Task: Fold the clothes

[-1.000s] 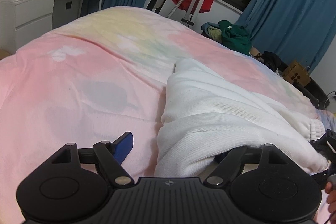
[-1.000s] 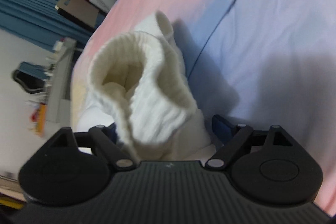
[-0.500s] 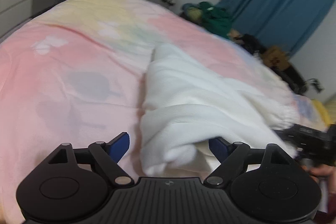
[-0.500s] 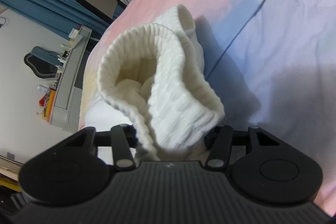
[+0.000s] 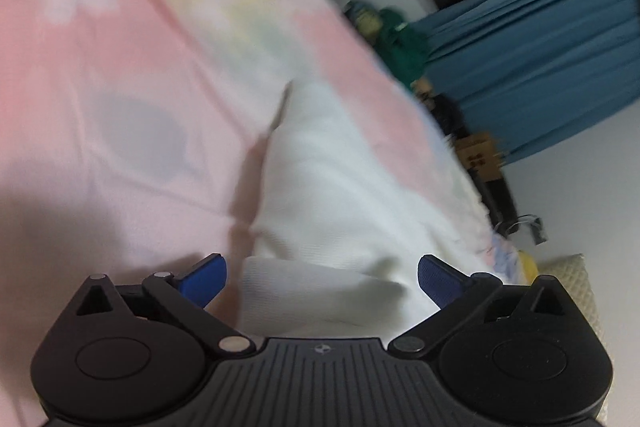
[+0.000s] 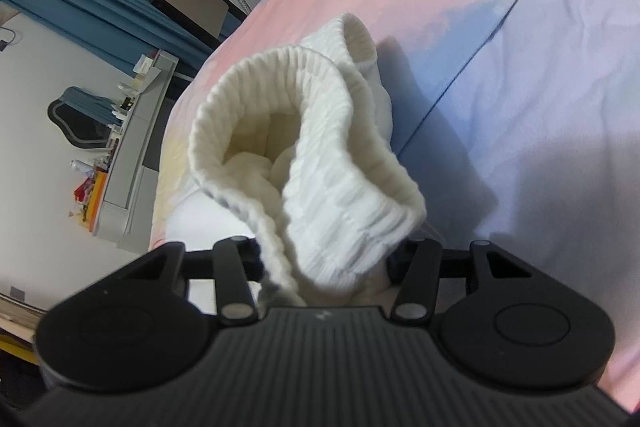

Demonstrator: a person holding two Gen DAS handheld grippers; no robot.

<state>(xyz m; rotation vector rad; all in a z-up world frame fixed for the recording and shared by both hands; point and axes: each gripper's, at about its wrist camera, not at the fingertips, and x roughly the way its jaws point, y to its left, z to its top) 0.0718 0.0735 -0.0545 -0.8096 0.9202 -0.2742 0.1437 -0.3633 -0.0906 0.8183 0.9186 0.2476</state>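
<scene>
A pastel pink-and-blue bedspread [image 6: 520,87] carries the white knit sweater [image 5: 340,187], spread for folding. The right claw [image 6: 324,259] pinches its ribbed cuff [image 6: 320,155], lifting it; the left claw [image 5: 322,277] is opening, straddling cloth unpressed.

White knit sweater [image 5: 340,187], bunched, ribbed cuff raised, lying on bed.

Right gripper [image 6: 324,259] pads hidden behind white sweater [image 6: 320,163]

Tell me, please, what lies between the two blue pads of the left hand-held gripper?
A fold of the white garment on the bed; left wrist view. The jaws are opening.
</scene>
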